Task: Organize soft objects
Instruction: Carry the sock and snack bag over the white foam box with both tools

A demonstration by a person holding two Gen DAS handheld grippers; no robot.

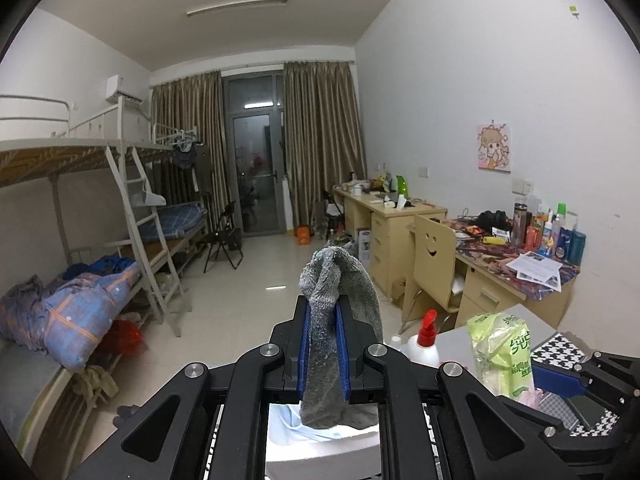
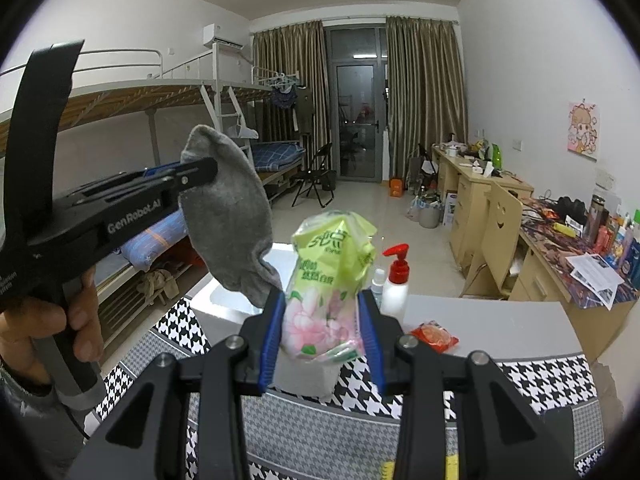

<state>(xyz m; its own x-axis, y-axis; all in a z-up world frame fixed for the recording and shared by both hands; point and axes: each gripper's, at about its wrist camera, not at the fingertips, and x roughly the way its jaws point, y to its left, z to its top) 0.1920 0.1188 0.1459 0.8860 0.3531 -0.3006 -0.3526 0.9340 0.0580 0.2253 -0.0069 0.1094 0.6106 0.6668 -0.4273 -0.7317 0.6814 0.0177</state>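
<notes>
Left gripper [image 1: 323, 330] clamped on a grey sock [image 1: 340, 292], held aloft at lower centre of its own view. Right gripper [image 2: 322, 330] squeezing a green tissue pack [image 2: 332, 280], lower centre, above the houndstooth-patterned table [image 2: 540, 384]. Red-capped pump bottle [image 2: 395, 280] standing just behind.

The left gripper [image 1: 324, 344] sits at centre, its blue pads pressed on a grey sock [image 1: 340, 292] that rises toward 12 o'clock and droops below the jaws. At 3 o'clock of it stand a red-capped bottle [image 1: 425, 340] and a green tissue pack [image 1: 502, 350]; the right gripper [image 1: 576, 380] shows at 4 o'clock, over a houndstooth cloth [image 1: 560, 346]. Bunk beds [image 1: 100, 208] lie at 9 o'clock, desks [image 1: 400, 216] and a smiley chair [image 1: 432, 256] at 2 o'clock.
</notes>
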